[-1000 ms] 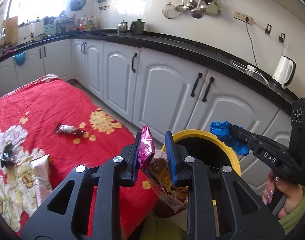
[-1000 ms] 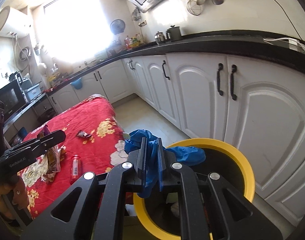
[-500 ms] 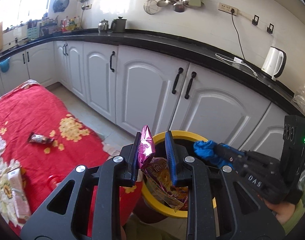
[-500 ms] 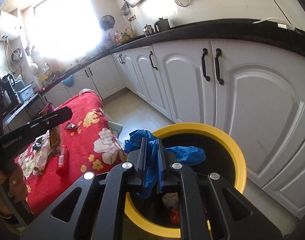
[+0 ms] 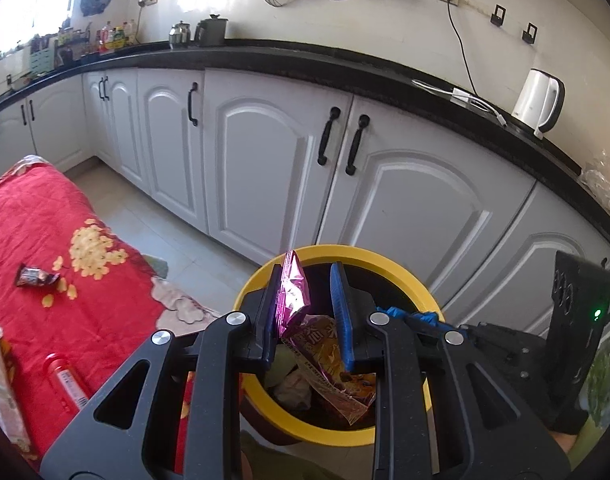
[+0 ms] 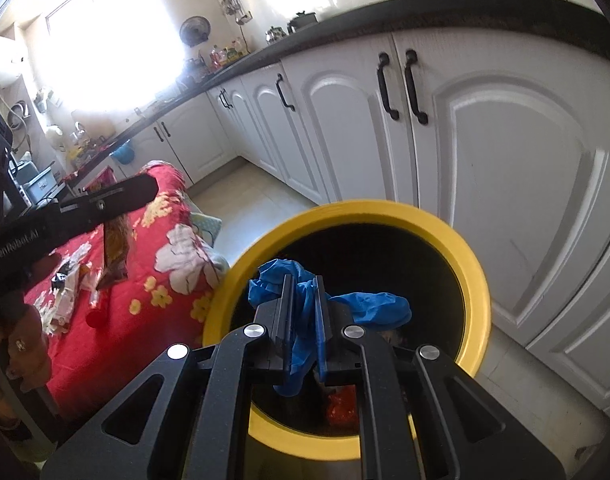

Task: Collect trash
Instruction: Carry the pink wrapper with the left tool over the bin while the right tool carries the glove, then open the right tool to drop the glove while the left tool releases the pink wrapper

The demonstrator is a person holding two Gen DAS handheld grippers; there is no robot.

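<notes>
My left gripper [image 5: 307,280] is shut on a shiny pink and orange snack wrapper [image 5: 293,296], which hangs down over the mouth of the yellow-rimmed trash bin [image 5: 385,258]. In the right wrist view the same wrapper [image 6: 115,252] dangles under the left gripper [image 6: 145,188], above the table edge. My right gripper [image 6: 303,284] is shut on a crumpled blue glove [image 6: 369,306] and hovers over the bin's near rim [image 6: 465,256]. The glove [image 5: 401,314] also shows at the bin's right side. Crumpled trash lies inside the bin.
A table with a red floral cloth [image 5: 33,216] stands left of the bin, carrying a dark candy wrapper [image 5: 35,277], a red tube [image 5: 67,378] and a pale packet [image 5: 1,392]. White cabinets [image 5: 405,200] rise just behind the bin. A white kettle [image 5: 539,102] sits on the counter.
Both grippers have travelled from the table side toward the bin, each keeping its load. The wrapper now hangs over the bin opening, and the glove sits lower over the rim.
</notes>
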